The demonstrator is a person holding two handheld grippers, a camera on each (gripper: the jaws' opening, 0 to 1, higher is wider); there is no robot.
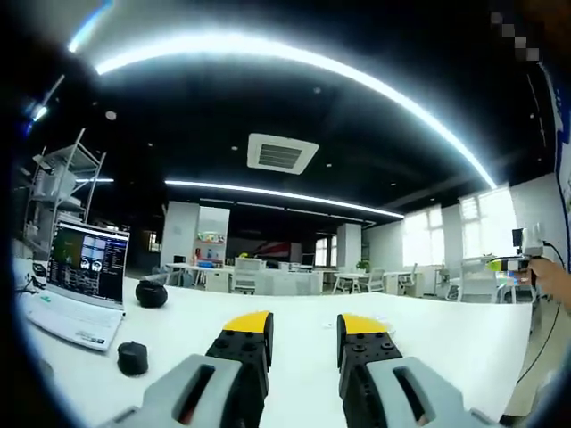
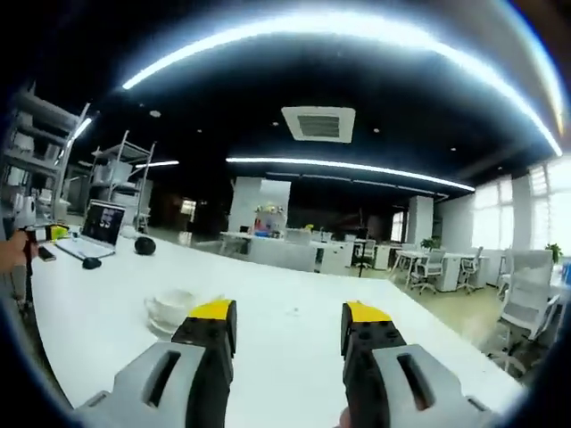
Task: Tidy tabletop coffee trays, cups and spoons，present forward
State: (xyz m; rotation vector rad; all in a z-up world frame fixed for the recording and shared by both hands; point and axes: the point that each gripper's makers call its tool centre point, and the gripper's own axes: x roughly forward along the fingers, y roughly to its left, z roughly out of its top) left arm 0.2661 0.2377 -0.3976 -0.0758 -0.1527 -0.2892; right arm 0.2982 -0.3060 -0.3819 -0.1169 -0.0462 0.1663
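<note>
A cup (image 2: pixel 171 305) sat on the white table (image 2: pixel 285 348) beside the right gripper (image 2: pixel 290 325); both grippers, including the left gripper (image 1: pixel 303 334), were agape, empty.

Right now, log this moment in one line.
left gripper: open, empty | right gripper: open, empty | cup on saucer: untouched on white table | laptop: open

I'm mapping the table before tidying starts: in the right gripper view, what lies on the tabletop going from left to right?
Laptop → black mouse → round black object → white cup on its saucer, just left of the right gripper, whose fingers are apart with nothing between them.
</note>
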